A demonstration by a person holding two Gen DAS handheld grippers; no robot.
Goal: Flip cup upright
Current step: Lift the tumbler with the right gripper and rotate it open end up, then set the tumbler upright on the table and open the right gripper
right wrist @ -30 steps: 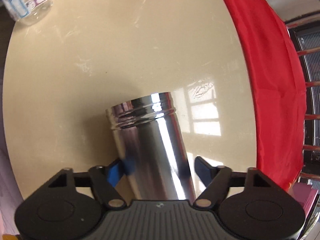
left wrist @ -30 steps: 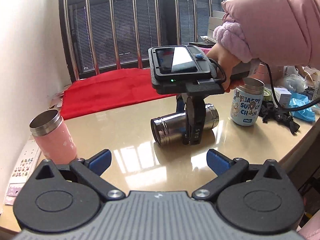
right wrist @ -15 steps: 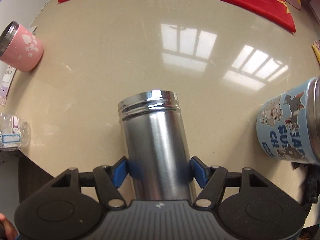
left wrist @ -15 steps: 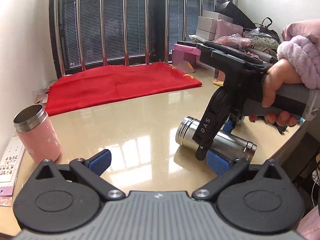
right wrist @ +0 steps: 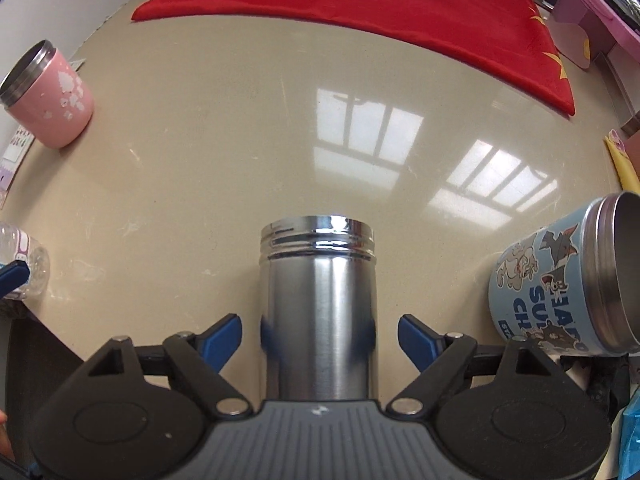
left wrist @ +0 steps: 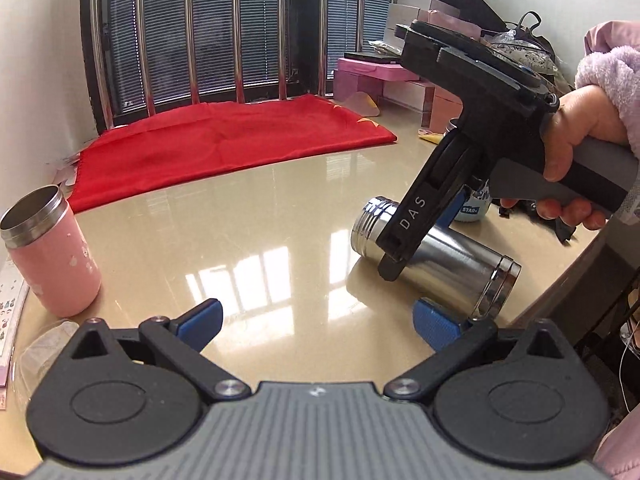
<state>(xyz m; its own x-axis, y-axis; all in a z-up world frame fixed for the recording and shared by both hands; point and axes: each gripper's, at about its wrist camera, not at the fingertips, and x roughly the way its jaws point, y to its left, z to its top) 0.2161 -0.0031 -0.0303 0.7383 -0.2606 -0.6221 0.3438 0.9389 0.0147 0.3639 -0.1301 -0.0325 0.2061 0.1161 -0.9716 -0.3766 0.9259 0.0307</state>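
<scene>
A shiny steel cup [right wrist: 318, 300] lies on its side on the beige table, threaded mouth pointing away from my right gripper. It also shows in the left wrist view [left wrist: 444, 256] near the table's right edge. My right gripper [right wrist: 320, 338] straddles the cup's body; its blue pads [right wrist: 222, 338] stand open, a gap on each side of the cup. In the left wrist view the right gripper's black fingers [left wrist: 412, 232] cross the cup from above. My left gripper [left wrist: 316, 320] is open and empty, low over the table in front of the cup.
A pink cup [left wrist: 48, 248] stands upright at the left; it also shows in the right wrist view [right wrist: 48, 100]. A blue cartoon cup [right wrist: 568, 280] stands right of the steel cup. A red cloth [left wrist: 224, 140] covers the far side. A clear bottle [right wrist: 24, 264] lies at the left edge.
My right gripper's jaws have opened off the steel cup, which they pinched half a second ago. The cup lies on the table on its side. The left gripper moved little.
</scene>
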